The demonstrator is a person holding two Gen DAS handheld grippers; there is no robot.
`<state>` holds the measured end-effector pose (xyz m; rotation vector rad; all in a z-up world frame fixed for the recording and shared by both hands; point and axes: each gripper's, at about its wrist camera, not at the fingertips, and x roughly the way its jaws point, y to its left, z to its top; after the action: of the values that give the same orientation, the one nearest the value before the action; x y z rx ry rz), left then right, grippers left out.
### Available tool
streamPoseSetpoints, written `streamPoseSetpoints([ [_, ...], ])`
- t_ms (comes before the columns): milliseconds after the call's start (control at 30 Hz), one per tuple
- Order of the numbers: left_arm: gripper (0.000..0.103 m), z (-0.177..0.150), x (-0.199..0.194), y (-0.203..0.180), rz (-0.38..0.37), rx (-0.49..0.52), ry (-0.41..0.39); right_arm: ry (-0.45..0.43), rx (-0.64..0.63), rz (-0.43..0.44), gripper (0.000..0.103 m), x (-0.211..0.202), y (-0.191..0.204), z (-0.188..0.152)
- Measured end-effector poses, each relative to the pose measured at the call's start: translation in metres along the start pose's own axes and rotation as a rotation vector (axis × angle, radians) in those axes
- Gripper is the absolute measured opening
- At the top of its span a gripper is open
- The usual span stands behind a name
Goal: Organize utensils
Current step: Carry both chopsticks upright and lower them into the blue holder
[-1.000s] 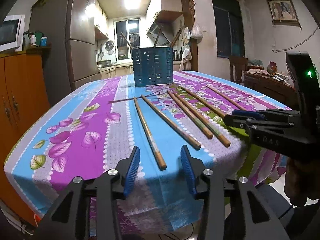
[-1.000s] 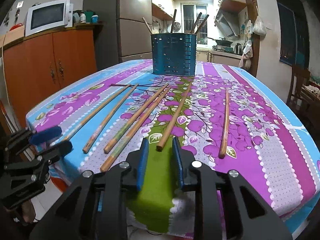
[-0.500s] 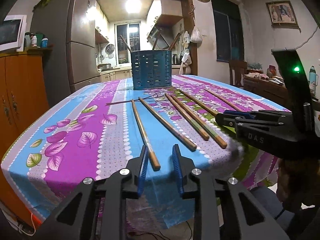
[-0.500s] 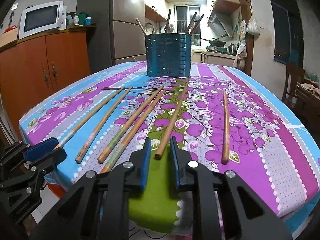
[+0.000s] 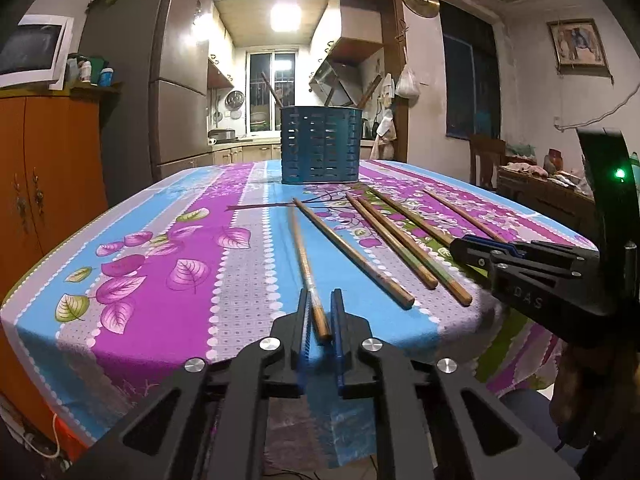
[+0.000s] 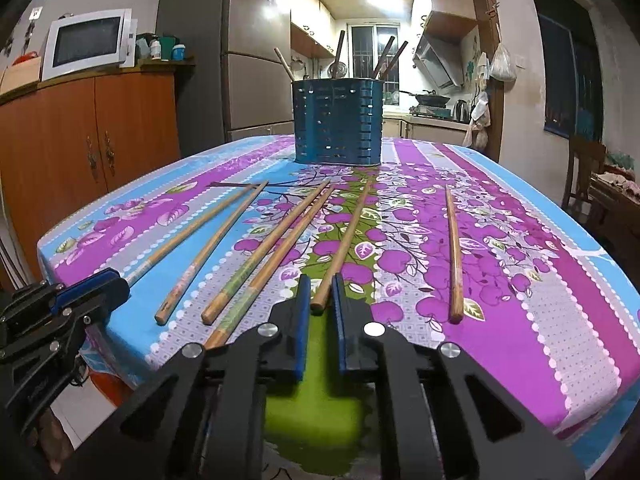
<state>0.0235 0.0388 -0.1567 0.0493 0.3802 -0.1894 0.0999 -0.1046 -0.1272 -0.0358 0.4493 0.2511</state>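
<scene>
Six chopsticks lie fanned on the table (image 6: 520,280), thick ends at the near edge and tips aimed at the blue holder (image 6: 338,122) by the far edge, so each end can be pinched from the front and carried straight back. At the near left corner the left gripper (image 5: 320,316) straddles the end of the leftmost chopstick (image 5: 306,264); its jaws stand narrowly apart with the stick between them, and whether the pads bite yet cannot be told. Three more chopsticks (image 6: 256,256) lie between the two tools. Farther right, near the middle of that edge, the right gripper (image 6: 320,300) has its jaws likewise drawn close around the end of the fifth chopstick (image 6: 348,236), probably for a paired pickup; firm contact cannot be told there either. The last chopstick (image 6: 454,252) lies apart toward the right edge. The holder already contains several upright sticks, so it is judged the destination.
</scene>
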Motion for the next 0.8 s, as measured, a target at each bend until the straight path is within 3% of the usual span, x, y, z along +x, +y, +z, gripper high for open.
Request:
streamPoseSetpoints([
  [167,0.009,0.003,-0.001,0.001,-0.002,-0.003,0.001,-0.017,0.0,0.0,0.007,-0.007,0.001,0.005],
  [400,0.007,0.033,-0.026,0.002,-0.008,0.009,-0.091,-0.113,-0.022,-0.031,0.006,-0.046,-0.012,0.034],
  [700,0.007,0.131,-0.062,-0.001,-0.023,0.075,-0.349,-0.266,-0.151,0.005,0.006,-0.087,-0.012,0.103],
  [800,0.007,0.164,-0.056,-0.002,-0.054,0.084,-0.373,-0.277,-0.176,0.031,0.006,-0.087,-0.016,0.13],
])
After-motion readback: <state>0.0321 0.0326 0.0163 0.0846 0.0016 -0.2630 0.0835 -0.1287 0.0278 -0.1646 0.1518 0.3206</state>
